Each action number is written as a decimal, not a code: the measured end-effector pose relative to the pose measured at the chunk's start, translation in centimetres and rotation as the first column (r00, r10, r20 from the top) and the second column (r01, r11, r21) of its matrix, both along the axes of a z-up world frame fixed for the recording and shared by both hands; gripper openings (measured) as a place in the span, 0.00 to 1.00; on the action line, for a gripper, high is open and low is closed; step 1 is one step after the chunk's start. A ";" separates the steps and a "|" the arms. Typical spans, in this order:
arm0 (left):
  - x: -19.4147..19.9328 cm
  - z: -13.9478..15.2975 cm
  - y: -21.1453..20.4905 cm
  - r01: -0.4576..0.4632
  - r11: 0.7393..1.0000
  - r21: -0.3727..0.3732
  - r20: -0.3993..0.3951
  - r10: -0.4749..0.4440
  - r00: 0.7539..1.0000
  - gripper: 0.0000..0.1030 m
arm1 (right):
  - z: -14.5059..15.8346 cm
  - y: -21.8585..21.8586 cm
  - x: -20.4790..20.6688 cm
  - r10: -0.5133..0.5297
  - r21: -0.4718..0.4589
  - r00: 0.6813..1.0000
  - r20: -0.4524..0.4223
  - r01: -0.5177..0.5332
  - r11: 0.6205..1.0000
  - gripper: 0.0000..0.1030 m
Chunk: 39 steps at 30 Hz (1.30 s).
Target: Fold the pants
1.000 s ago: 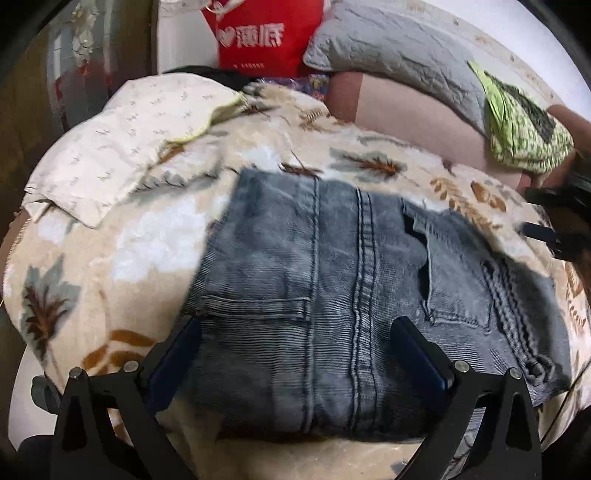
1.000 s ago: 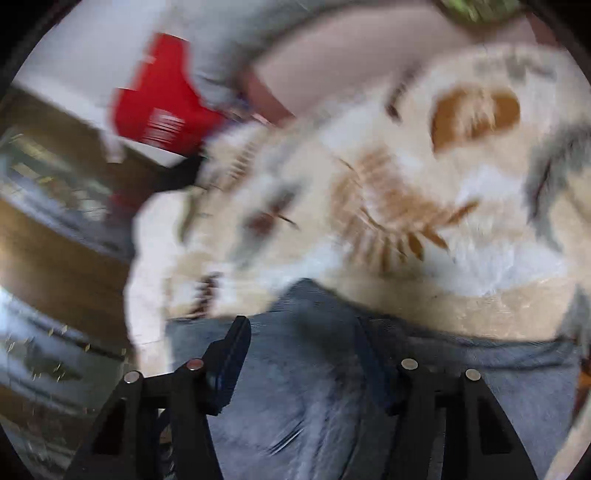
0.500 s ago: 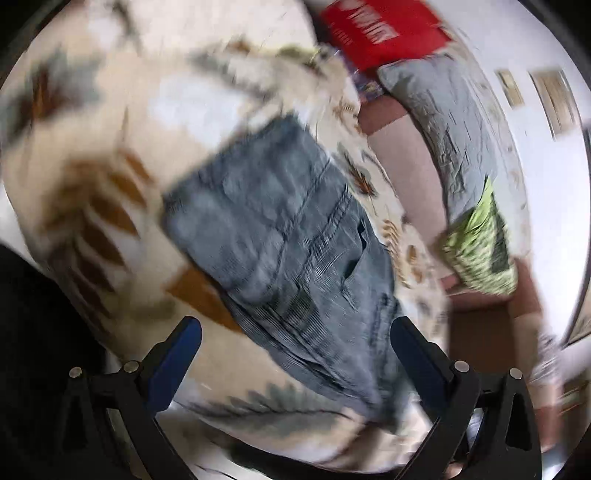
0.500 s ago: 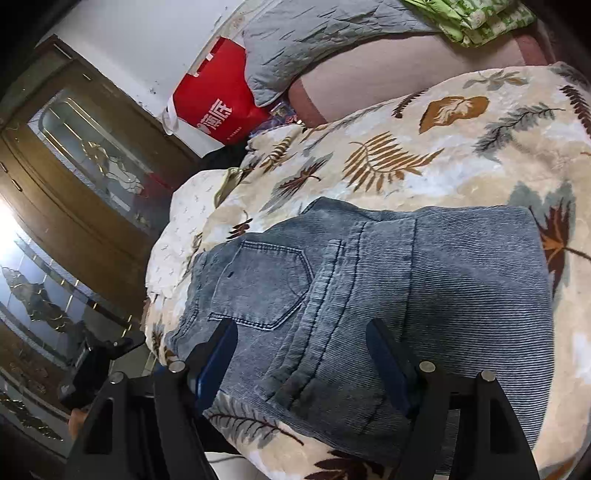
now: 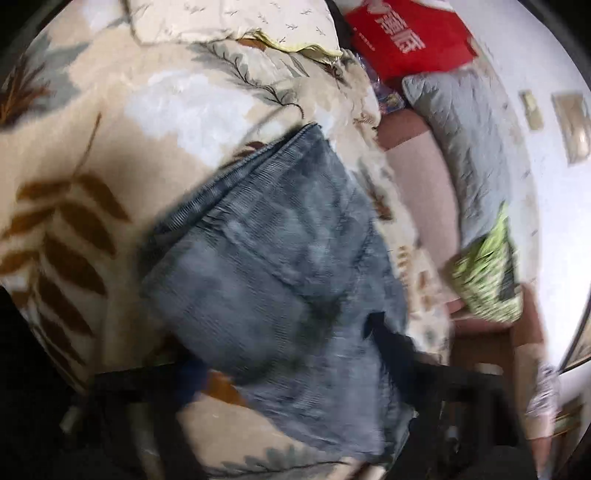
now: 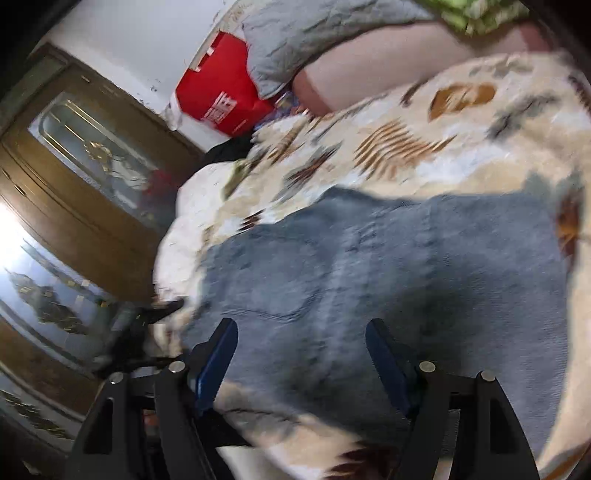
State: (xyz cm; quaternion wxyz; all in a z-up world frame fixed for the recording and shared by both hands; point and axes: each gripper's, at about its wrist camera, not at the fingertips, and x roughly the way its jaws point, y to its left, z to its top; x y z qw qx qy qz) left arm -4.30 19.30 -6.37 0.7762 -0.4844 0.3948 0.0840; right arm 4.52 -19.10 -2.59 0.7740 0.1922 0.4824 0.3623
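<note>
The grey-blue jeans (image 5: 280, 266) lie folded into a compact rectangle on a cream blanket with leaf prints (image 5: 92, 155). They also show in the right wrist view (image 6: 388, 266), with a back pocket facing up. My left gripper (image 5: 284, 354) hovers over the jeans' near edge, blurred by motion, fingers spread apart and empty. My right gripper (image 6: 301, 354) is open and empty, its blue-padded fingers over the near edge of the jeans. The left gripper shows dimly in the right wrist view (image 6: 147, 325), left of the jeans.
A cream pillow (image 5: 236, 18), a red bag (image 5: 406, 40), a grey quilted cushion (image 5: 469, 147) and a green patterned cloth (image 5: 487, 280) lie beyond the blanket. A wooden cabinet with glass doors (image 6: 66, 206) stands at the left in the right wrist view.
Both views swung and blurred. The left gripper moved closer over the jeans. The right gripper moved closer to them. The jeans stayed folded in place.
</note>
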 end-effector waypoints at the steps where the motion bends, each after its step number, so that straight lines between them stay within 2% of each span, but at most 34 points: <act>1: 0.1 -0.2 0.0 0.013 1.000 0.018 -0.007 -0.013 1.000 0.39 | 0.3 0.8 0.0 0.026 0.025 0.999 -0.022 -0.026 0.999 0.73; 4: 0.1 -0.4 0.3 0.021 1.000 0.016 0.009 -0.021 1.000 0.34 | 1.0 3.9 0.9 0.083 0.073 0.993 -0.085 -0.077 0.994 0.73; 7: 0.0 0.2 0.1 0.033 0.999 0.036 0.031 -0.034 0.999 0.30 | -0.5 7.7 3.0 0.067 0.023 0.973 -0.220 -0.063 0.998 0.81; 10: 0.4 0.2 -0.1 0.042 0.998 0.057 0.027 -0.043 0.999 0.28 | -6.1 11.5 4.8 0.084 -0.049 0.893 -0.441 -0.118 0.992 0.82; 12: 0.4 0.3 0.1 0.043 0.997 0.068 0.033 -0.046 0.998 0.28 | -5.6 11.6 4.9 0.042 -0.062 0.890 -0.454 -0.078 0.995 0.83; 13: 0.5 0.4 0.1 0.045 0.996 0.070 0.036 -0.048 0.998 0.28 | -4.5 11.5 4.9 0.047 -0.038 0.892 -0.449 -0.072 0.997 0.83; 14: 0.3 0.4 0.1 0.047 0.996 0.077 0.034 -0.049 0.998 0.28 | -3.0 11.0 4.9 0.050 0.010 0.913 -0.405 -0.050 0.999 0.82; 16: 0.2 0.5 0.0 0.046 0.995 0.092 0.032 -0.049 0.998 0.28 | -2.6 10.2 5.1 0.017 0.011 0.925 -0.381 -0.013 1.000 0.83; 17: 0.1 0.7 -0.1 0.044 0.994 0.101 0.028 -0.047 0.999 0.28 | -3.9 10.0 5.4 0.005 0.004 0.913 -0.408 -0.003 1.000 0.83; 19: 0.2 1.3 -0.6 0.050 0.990 0.129 0.023 -0.054 0.998 0.28 | -7.7 10.2 5.6 0.030 -0.008 0.860 -0.510 -0.040 0.999 0.81; 20: 0.2 1.9 -1.0 0.055 0.984 0.168 0.025 -0.060 0.998 0.28 | -7.1 9.4 5.5 0.024 0.035 0.875 -0.484 -0.008 0.999 0.81; 22: 0.4 3.3 -1.9 0.068 0.970 0.232 0.029 -0.077 0.997 0.28 | -5.3 7.7 5.2 0.051 0.120 0.880 -0.473 0.007 0.993 0.81; 23: 0.6 4.2 -2.6 0.075 0.959 0.273 0.030 -0.086 0.996 0.28 | -3.7 5.9 4.9 0.042 0.153 0.905 -0.423 0.025 0.988 0.81; 26: 1.2 7.4 -5.6 0.105 0.901 0.420 0.056 -0.141 0.988 0.27 | -0.7 -0.2 3.7 -0.061 0.128 0.953 -0.297 0.103 0.986 0.81; 28: 1.8 9.5 -8.2 0.133 0.850 0.510 0.066 -0.193 0.979 0.26 | -0.3 -4.6 2.9 -0.151 0.115 0.953 -0.263 0.186 0.976 0.81; 30: 2.4 11.4 -11.4 0.168 0.785 0.596 0.071 -0.260 0.963 0.26 | -0.4 -9.4 1.9 -0.248 0.111 0.938 -0.243 0.281 0.953 0.81; 31: 2.8 12.4 -13.6 0.193 0.738 0.646 0.068 -0.307 0.949 0.25 | -0.6 -11.7 1.5 -0.295 0.118 0.925 -0.238 0.329 0.937 0.81; 32: 2.9 13.1 -15.0 0.208 0.709 0.673 0.066 -0.338 0.939 0.25 | -1.0 -14.5 0.7 -0.352 0.134 0.904 -0.241 0.391 0.911 0.81; 33: 3.0 13.7 -17.2 0.233 0.667 0.708 0.060 -0.385 0.921 0.24 | -1.0 -16.1 0.8 -0.378 0.147 0.893 -0.244 0.419 0.896 0.81; 36: 3.3 14.1 -22.9 0.308 0.561 0.768 0.019 -0.501 0.865 0.24 | -1.8 -21.2 -0.1 -0.473 0.197 0.842 -0.259 0.525 0.828 0.81; 39: 3.7 12.6 -27.9 0.404 0.487 0.774 -0.047 -0.592 0.805 0.24 | -2.0 -24.4 -0.6 -0.522 0.223 0.807 -0.275 0.582 0.782 0.81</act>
